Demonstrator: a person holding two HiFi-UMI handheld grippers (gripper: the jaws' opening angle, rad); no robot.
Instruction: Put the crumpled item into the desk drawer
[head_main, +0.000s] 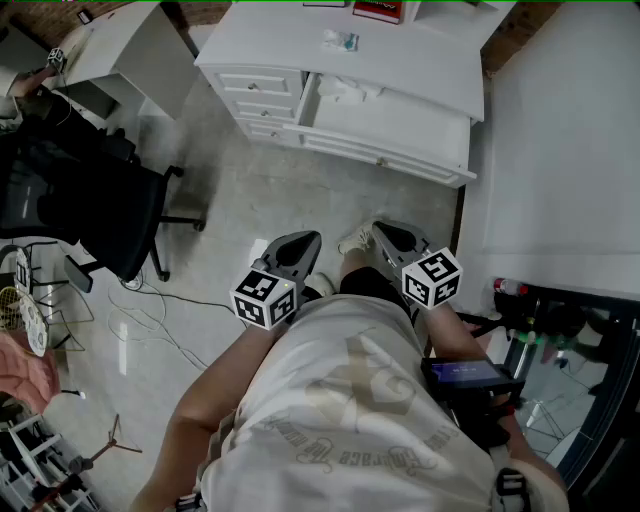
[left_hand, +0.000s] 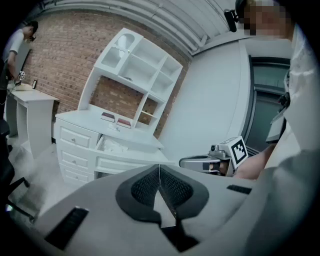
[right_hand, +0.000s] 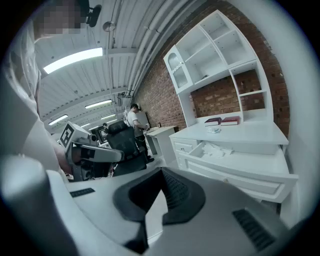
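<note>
A white desk (head_main: 420, 60) stands ahead of me, with one wide drawer (head_main: 390, 125) pulled open. A crumpled white item (head_main: 345, 88) lies in the drawer's left end; it also shows in the left gripper view as the crumpled item (left_hand: 114, 146) and in the right gripper view as the crumpled item (right_hand: 217, 149). Both grippers are held close to my body, well short of the desk. My left gripper (head_main: 295, 245) has its pads (left_hand: 172, 187) pressed together with nothing between them. My right gripper (head_main: 390, 238) is shut and empty too, its pads (right_hand: 175, 192) meeting.
A small clear object (head_main: 340, 41) and two books (head_main: 378, 10) lie on the desk top under a white shelf unit (left_hand: 140, 65). A black office chair (head_main: 100, 210) and a white side table (head_main: 125, 50) stand on the left, cables (head_main: 150, 310) on the floor, dark equipment (head_main: 560, 330) on the right.
</note>
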